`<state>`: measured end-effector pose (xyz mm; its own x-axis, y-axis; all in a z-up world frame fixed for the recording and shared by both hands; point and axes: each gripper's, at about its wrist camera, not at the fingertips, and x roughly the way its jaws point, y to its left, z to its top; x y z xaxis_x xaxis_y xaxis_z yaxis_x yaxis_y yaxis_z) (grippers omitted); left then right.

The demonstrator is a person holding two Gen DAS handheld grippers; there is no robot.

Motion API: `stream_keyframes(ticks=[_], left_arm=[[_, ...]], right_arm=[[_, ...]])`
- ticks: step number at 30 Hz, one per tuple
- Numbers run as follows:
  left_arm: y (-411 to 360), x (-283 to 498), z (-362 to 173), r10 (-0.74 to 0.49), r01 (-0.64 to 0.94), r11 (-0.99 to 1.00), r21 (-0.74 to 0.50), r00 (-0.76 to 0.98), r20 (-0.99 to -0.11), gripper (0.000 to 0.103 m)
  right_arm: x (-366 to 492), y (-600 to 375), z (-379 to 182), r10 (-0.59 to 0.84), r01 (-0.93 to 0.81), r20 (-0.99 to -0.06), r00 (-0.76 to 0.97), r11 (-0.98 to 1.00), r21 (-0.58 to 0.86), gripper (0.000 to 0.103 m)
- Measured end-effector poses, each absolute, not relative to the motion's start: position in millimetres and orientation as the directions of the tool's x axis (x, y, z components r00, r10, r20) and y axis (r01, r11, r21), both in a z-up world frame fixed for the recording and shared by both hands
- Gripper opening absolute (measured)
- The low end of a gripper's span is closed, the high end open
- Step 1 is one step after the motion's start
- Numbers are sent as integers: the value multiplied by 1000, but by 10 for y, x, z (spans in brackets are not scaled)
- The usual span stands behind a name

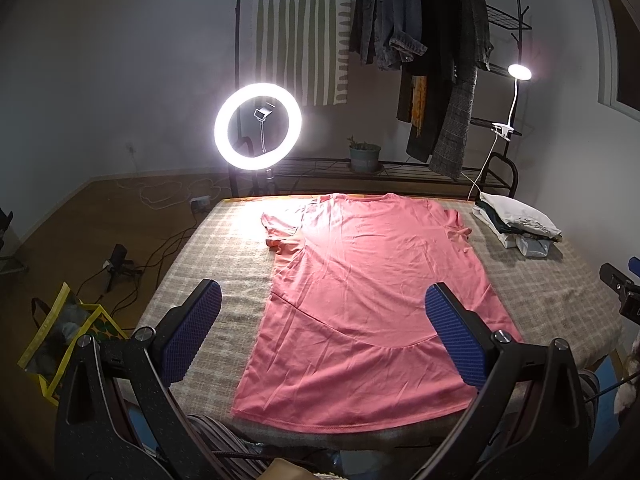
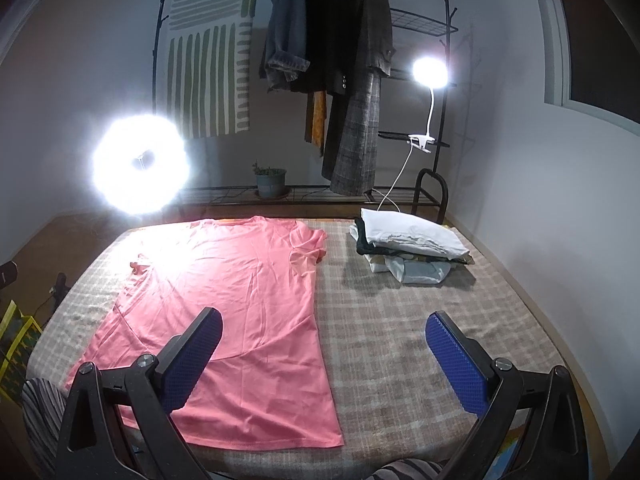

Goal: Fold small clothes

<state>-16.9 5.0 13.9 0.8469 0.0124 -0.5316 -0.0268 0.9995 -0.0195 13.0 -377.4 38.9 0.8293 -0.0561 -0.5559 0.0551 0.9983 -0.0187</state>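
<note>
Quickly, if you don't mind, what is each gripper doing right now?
Left gripper: open, holding nothing, above the pink T-shirt.
Right gripper: open, holding nothing, above the T-shirt's right edge and the blanket.

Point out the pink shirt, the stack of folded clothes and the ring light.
pink shirt [image 1: 372, 280]: left wrist view, middle of its body.
stack of folded clothes [image 2: 412, 236]: right wrist view, white top layer.
ring light [image 1: 224, 108]: left wrist view, glowing rim.

Left gripper [image 1: 322, 330], right gripper [image 2: 324, 354]: black frames, silver screws, blue textured jaws.
</note>
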Motion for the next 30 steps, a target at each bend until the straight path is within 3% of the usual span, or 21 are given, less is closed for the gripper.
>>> stream_keyframes(ticks=[30], left_arm=[[188,-164,21,65,-79,997,-2,837,-544,103]], right_arm=[[300,-3622,386,-37,28,-546,837,999,-24,103]])
